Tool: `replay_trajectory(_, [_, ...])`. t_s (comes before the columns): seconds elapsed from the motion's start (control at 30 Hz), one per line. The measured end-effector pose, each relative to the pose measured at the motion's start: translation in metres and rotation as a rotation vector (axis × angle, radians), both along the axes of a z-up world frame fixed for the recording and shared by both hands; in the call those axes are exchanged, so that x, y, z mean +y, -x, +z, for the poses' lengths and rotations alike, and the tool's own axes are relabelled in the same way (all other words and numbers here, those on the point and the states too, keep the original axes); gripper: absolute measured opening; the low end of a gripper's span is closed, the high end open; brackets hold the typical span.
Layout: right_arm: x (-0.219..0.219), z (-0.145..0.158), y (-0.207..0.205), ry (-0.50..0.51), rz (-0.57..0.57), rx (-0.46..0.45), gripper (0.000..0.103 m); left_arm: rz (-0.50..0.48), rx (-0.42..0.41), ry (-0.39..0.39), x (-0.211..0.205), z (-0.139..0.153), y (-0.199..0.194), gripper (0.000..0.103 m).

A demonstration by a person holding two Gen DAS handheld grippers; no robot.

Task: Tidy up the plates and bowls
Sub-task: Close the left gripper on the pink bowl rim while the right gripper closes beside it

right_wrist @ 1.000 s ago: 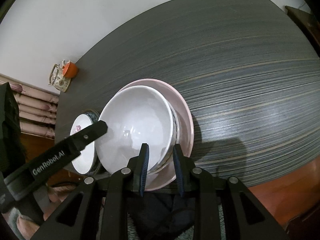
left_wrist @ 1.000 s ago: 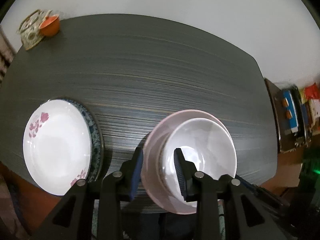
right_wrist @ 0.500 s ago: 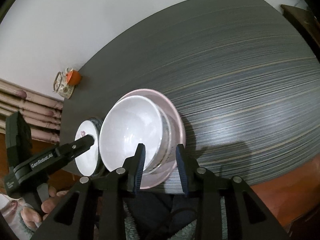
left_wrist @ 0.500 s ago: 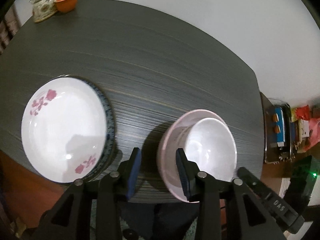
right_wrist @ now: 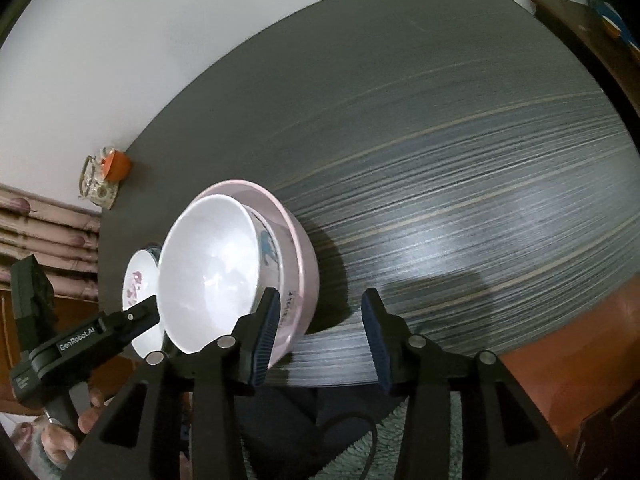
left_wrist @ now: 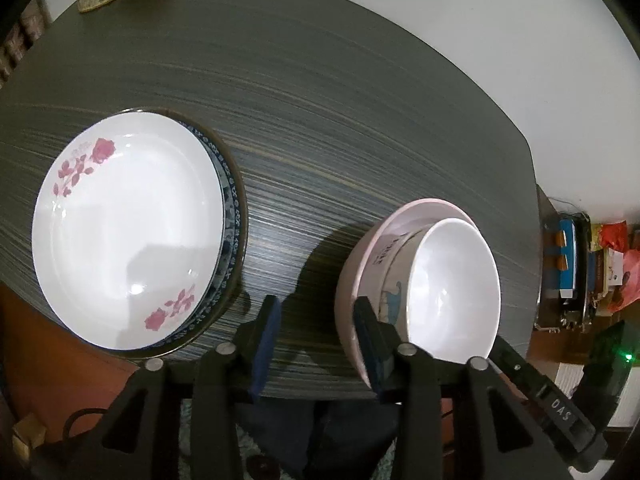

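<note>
Table (right_wrist: 440,128): dark striped top, white wall behind, curtain at L. My left gripper (left_wrist: 316,344) & right gripper (right_wrist: 318,332) were opening, nothing btwn pads. White bowl (left_wrist: 452,288) sat in pink bowl (left_wrist: 352,276); flowered plate (left_wrist: 128,232) stacked on blue-rimmed plate (left_wrist: 234,208), near edge.

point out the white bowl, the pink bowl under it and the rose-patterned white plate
white bowl (left_wrist: 448,280), left wrist view, on its glossy inside
pink bowl (right_wrist: 305,264), right wrist view, on its outer wall
rose-patterned white plate (left_wrist: 128,232), left wrist view, on its bare centre
</note>
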State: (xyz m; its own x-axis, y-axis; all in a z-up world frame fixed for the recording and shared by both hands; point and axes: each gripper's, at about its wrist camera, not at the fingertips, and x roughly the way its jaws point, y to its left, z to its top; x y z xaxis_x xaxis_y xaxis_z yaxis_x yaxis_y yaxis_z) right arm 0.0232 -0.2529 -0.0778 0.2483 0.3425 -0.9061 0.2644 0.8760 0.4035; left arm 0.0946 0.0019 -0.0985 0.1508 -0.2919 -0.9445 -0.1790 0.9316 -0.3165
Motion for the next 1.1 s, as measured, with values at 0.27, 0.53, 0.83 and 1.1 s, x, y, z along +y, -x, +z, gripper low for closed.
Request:
replay_trajectory(0.27, [0.016,-0.013,-0.007,0.036,0.027,0.032,0.044,-0.025,0.017,-0.024,-0.015,-0.011,-0.005,0.042])
replay_trajectory(0.53, [0.023,-0.017,-0.013,0.061,0.032,0.026,0.044,-0.039,0.037,-0.036,-0.022,-0.022,-0.007,0.042])
replay_trajectory(0.83, [0.025,-0.021,-0.016,0.079,0.032,0.047,0.044,-0.031,0.052,-0.040,-0.020,-0.030,-0.012,0.042])
replay_trajectory(1.1, [0.032,-0.035,-0.023,0.081,0.037,0.070,0.037,-0.030,0.046,-0.029,-0.021,-0.031,-0.012,0.042])
